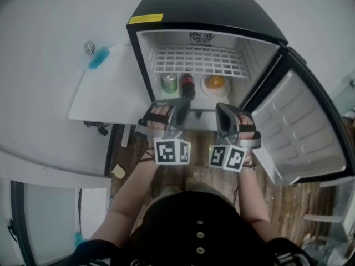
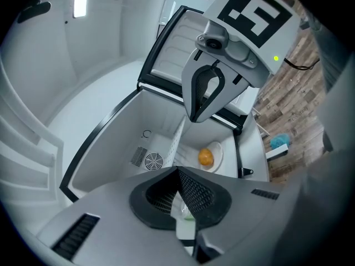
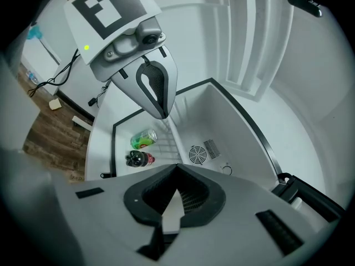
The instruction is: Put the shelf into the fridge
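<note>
Both my hand-held grippers are clamped fully shut and, as far as I can tell, empty. The left hand-held gripper (image 1: 180, 107) and the right hand-held gripper (image 1: 222, 111) sit side by side, a little apart, right at the lower front lip of the open fridge (image 1: 166, 7). The wire shelf (image 1: 194, 60) is inside the fridge already, lying flat across the upper part with its back edge up by the fan grille. Under it on the fridge floor there's a green can (image 1: 169, 83), just beside it a cola bottle (image 1: 188, 85), then a plate (image 1: 205, 91) with an orange (image 1: 215, 82) on it. The door (image 1: 299, 126) hangs wide open on my right.
</note>
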Motion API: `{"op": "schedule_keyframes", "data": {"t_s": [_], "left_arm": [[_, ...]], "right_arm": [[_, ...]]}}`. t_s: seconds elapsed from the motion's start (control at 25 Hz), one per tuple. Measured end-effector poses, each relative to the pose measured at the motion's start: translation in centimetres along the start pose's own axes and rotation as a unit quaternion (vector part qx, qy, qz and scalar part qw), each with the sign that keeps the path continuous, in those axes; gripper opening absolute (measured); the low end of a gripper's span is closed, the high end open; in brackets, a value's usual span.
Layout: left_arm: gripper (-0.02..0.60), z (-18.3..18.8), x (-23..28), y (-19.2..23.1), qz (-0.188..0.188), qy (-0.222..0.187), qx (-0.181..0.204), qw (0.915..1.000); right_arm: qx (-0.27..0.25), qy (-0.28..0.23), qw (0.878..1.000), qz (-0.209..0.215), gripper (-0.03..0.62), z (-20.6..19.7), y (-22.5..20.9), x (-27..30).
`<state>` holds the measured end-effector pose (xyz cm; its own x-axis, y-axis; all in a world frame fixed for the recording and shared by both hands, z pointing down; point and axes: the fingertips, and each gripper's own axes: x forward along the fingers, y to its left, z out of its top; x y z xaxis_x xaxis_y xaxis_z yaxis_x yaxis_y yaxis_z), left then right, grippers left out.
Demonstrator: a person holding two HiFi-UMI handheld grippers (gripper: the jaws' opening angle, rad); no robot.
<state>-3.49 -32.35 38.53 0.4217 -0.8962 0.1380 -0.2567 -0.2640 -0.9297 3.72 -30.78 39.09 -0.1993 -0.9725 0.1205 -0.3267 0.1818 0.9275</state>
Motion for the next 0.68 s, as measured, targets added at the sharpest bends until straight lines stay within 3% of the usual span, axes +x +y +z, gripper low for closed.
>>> {"op": "schedule_keyframes", "data": {"t_s": [0.68], "left_arm": [[0.006,0.4,-0.3,-0.2,-0.006,-0.007,-0.011,0.9999]], "right_arm": [[-0.012,-0.019,1.0,0.0,0.006,1.4,-0.7,0.1]]}}
